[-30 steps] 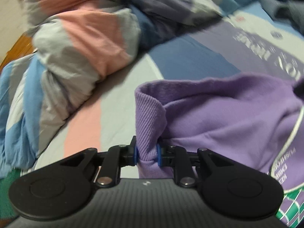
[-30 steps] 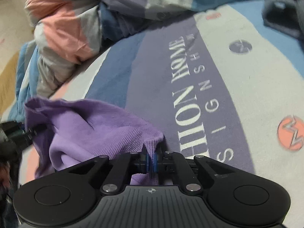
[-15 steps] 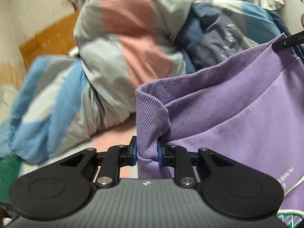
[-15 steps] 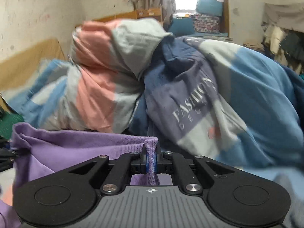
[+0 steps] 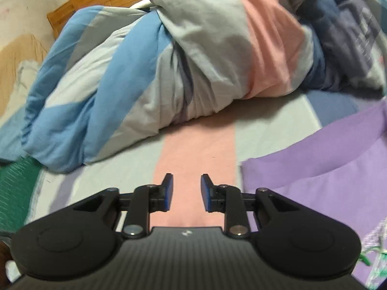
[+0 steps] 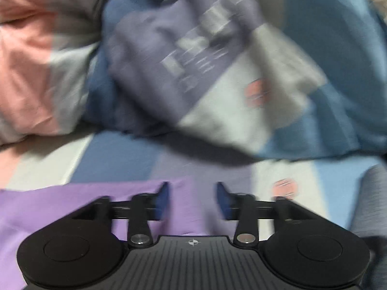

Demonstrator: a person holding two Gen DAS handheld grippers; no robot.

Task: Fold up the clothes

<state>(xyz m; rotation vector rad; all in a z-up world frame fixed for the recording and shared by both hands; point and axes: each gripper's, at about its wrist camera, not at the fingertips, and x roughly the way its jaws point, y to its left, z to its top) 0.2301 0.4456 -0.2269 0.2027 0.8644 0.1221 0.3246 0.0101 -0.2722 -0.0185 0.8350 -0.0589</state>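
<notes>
We hold two grippers over a striped bedsheet (image 5: 193, 149): the left gripper (image 5: 185, 192) has its blue pads (image 5: 168, 191) spread and opening with nothing between them, only pink sheet below. The purple top (image 5: 326, 169) lies flat on the sheet just to its right. The right view is blurred, but the right gripper (image 6: 191, 200) seems spread too, jaws opening above the top's edge (image 6: 72, 198) without pinching it, and a bunched duvet (image 5: 193, 48) lies beyond.
</notes>
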